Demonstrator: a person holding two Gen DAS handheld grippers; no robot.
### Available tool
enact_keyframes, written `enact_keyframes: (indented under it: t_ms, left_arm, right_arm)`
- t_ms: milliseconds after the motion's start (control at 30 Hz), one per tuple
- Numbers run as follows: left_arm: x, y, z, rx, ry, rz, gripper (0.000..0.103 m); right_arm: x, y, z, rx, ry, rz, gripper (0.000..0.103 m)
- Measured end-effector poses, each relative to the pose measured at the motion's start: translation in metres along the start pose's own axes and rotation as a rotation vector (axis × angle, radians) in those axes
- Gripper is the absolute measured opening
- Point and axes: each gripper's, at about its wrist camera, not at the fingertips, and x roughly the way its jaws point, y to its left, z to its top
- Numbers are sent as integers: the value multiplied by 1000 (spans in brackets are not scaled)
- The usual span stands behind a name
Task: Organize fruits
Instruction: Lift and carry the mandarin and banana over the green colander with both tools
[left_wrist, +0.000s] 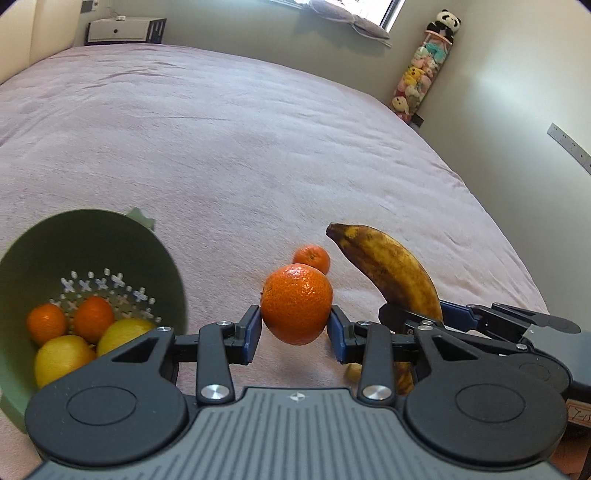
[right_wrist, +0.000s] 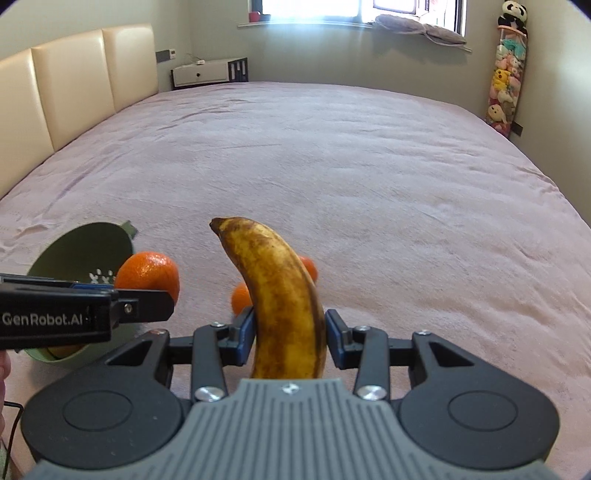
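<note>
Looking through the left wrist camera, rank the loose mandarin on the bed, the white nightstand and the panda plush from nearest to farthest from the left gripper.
1. Loose mandarin, on the bedspread just beyond the left gripper.
2. White nightstand, past the bed's far edge, upper left.
3. Panda plush, far right corner; close to the nightstand's range, so two and three are uncertain.

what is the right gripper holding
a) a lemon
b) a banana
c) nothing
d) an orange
b: in the right wrist view the right gripper has its blue pads pressed on both sides of the brown-spotted banana, which stands up between them.
</note>
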Motion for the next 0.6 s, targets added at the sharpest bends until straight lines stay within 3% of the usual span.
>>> enact_keyframes:
  t_ms: [600]
  left_arm:
    - [-49, 76, 13, -120, -80, 105, 43]
  right_arm:
    - [-8, 74, 20, -108, -44, 166, 38]
